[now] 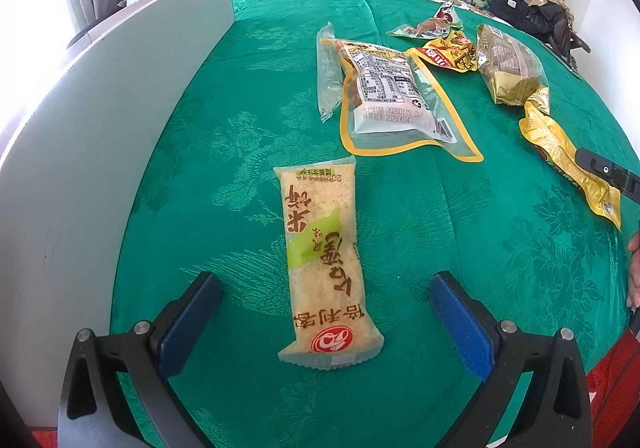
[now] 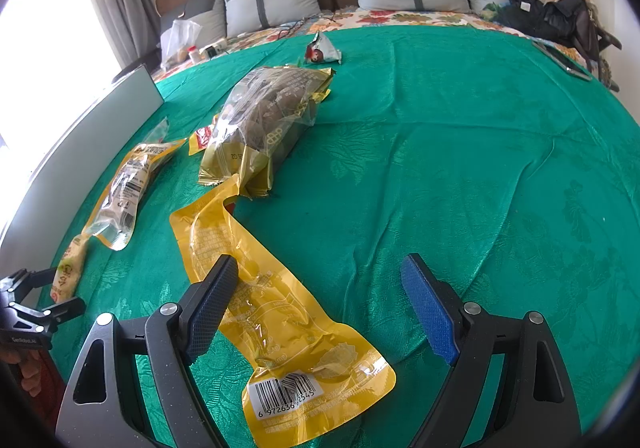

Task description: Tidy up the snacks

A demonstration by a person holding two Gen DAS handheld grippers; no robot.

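Left gripper (image 1: 324, 312) spread | rice cracker packet (image 1: 326, 268) between, untouched | pouch (image 1: 394, 95) dated 20260115

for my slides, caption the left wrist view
Open left gripper poised over a rice cracker packet lying flat on the green tablecloth.

Both views are bright with daylight entering from the window (image 2: 24, 27) at the left, which is blown out to white. The green cloth (image 1: 400, 228) shows sheen along its folds. Glare marks the yellow packet (image 2: 280, 312). Shadows are soft and short. Fisheye distortion bends the edges; the corners are black. Focus is sharp, without motion blur.
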